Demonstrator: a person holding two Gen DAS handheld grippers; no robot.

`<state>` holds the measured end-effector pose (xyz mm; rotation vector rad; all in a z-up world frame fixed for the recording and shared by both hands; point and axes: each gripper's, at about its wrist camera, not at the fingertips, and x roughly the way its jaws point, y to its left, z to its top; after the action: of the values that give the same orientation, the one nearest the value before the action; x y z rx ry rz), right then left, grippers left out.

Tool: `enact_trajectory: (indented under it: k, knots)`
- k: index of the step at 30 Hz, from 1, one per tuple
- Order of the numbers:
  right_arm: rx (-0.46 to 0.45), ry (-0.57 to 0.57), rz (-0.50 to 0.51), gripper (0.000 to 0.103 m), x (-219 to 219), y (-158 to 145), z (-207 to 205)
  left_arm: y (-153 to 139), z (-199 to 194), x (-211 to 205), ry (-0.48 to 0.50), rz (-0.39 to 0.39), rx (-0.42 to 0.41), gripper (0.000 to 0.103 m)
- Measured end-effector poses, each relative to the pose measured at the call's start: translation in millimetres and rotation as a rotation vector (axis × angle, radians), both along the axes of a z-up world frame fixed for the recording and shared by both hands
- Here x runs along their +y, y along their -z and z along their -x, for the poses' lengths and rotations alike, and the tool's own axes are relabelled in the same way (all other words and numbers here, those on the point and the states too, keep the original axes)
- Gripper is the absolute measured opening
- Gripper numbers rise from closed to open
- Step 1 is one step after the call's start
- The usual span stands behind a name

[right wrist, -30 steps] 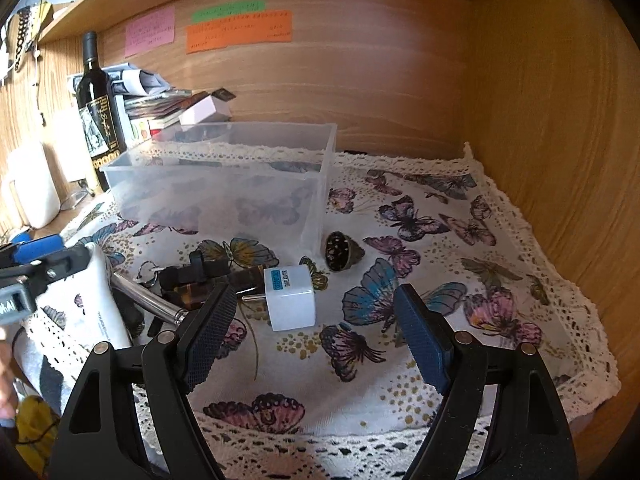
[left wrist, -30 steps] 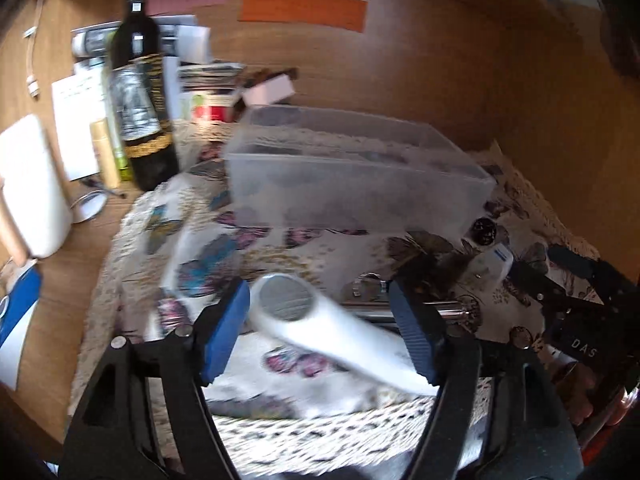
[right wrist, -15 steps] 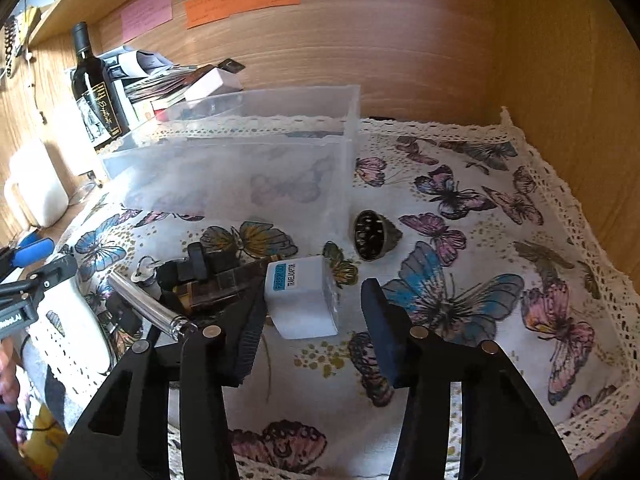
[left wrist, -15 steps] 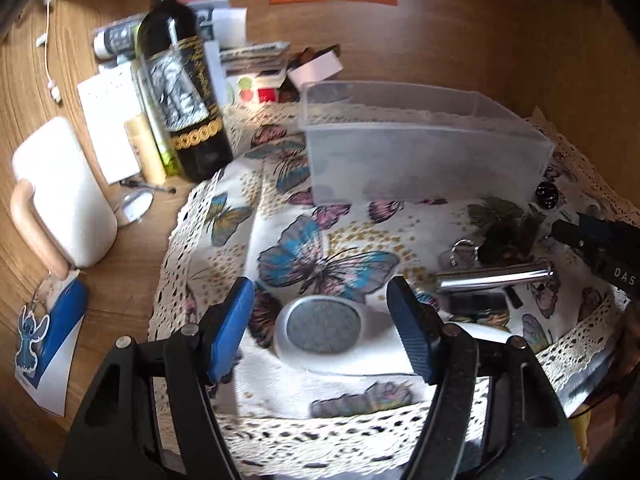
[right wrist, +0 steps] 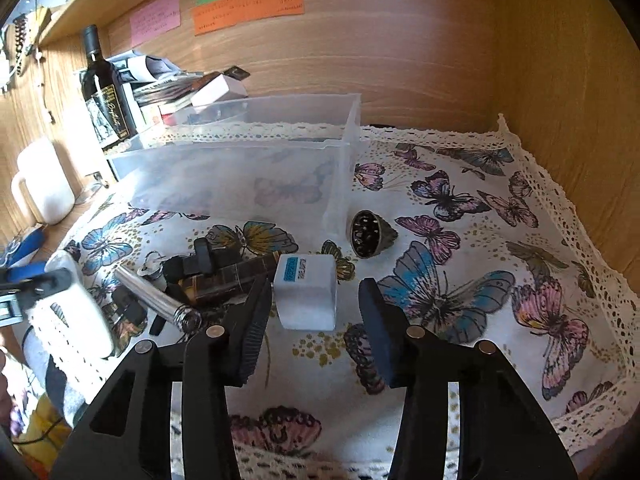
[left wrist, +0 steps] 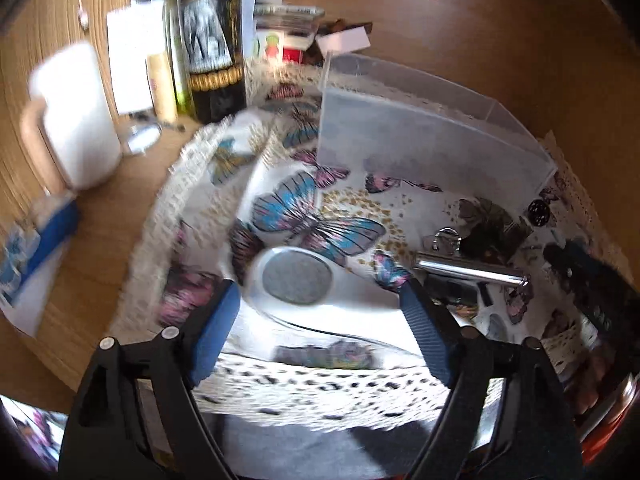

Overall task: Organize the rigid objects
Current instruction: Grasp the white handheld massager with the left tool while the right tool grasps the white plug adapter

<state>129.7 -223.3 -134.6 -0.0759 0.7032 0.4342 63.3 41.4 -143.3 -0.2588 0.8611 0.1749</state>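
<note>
On the butterfly cloth (right wrist: pixel 460 208) over the tabletop, my left tool (left wrist: pixel 320 320) is opening off the white foot file (left wrist: pixel 304 284) it just set down, while my right tool (right wrist: pixel 316 304), now narrowed, brackets the white cube (right wrist: pixel 308 292) without pinching, the clear bin (right wrist: pixel 240 168) beyond still empty.

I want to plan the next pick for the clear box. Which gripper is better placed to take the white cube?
The right gripper. The white cube lies just ahead of its open jaws, almost between them. The left gripper's jaws are opening around the white foot file, away from the cube.
</note>
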Motion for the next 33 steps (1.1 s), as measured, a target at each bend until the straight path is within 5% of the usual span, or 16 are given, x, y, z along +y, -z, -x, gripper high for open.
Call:
enact_trajectory:
  k: [4,10,18,24,26,28,33]
  knots:
    - [-0.019,0.004,-0.015,0.042,-9,-5,8,2,-11,-6,-0.005,-0.016,-0.001,0.078]
    - [-0.023,0.015,-0.031,0.042,-13,-6,7,4,-37,-27,0.128,-0.112,0.029,0.041]
    - [0.004,-0.011,-0.020,0.042,6,-3,-4,1,-35,-37,0.265,-0.192,0.036,0.040]
    - [0.045,-0.017,-0.004,0.042,10,7,-7,9,-19,-31,0.293,-0.207,0.054,0.051]
    - [0.052,-0.012,0.001,0.042,11,8,-7,9,-16,-33,0.305,-0.210,0.037,0.042]
    - [0.059,-0.008,-0.009,0.030,11,9,-10,8,-16,-35,0.309,-0.215,0.026,0.042]
    - [0.054,0.016,-0.030,0.028,7,6,-11,-2,-16,-31,0.300,-0.195,-0.013,0.041]
